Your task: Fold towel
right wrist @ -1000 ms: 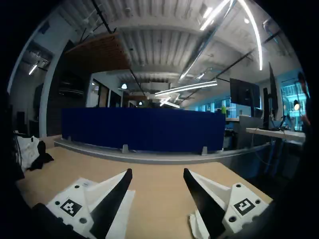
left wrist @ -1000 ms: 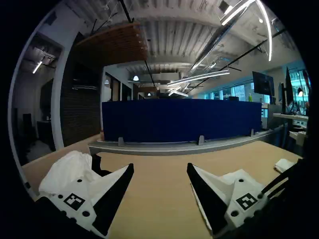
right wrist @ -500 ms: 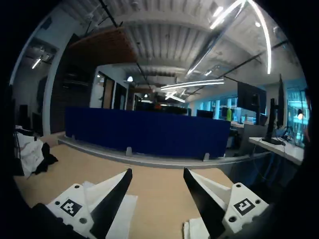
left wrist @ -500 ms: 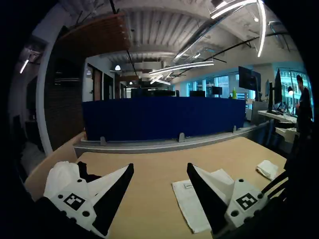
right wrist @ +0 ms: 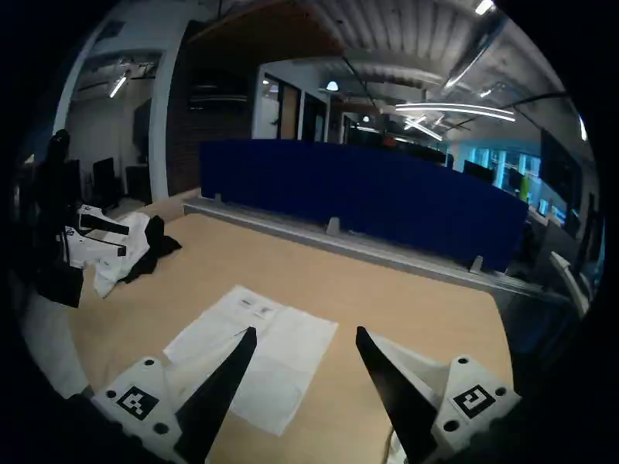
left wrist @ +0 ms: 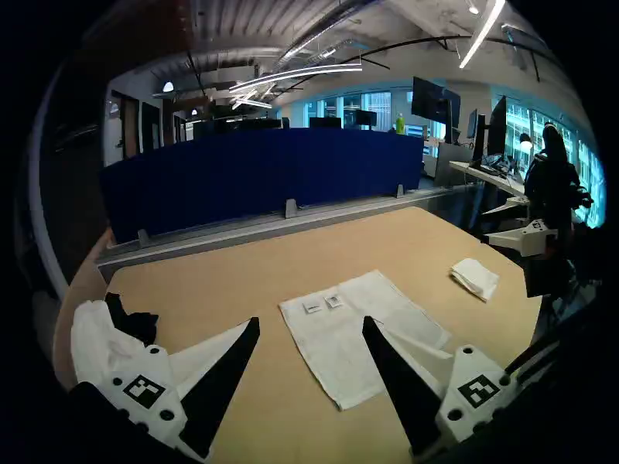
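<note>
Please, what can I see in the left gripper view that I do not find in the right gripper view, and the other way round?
Left gripper view: a small folded cloth near the right edge of the table, and a person standing by the desks beyond. Right gripper view: a strip lamp high on the left wall. Both: the flat towel on the table, a white and black cloth pile, the blue divider. In front, the left gripper and the right gripper stand open.

I hold my right gripper (right wrist: 306, 331), jaws spread apart, over the white towel (right wrist: 282, 363) lying flat on the desk (right wrist: 387, 294).
</note>
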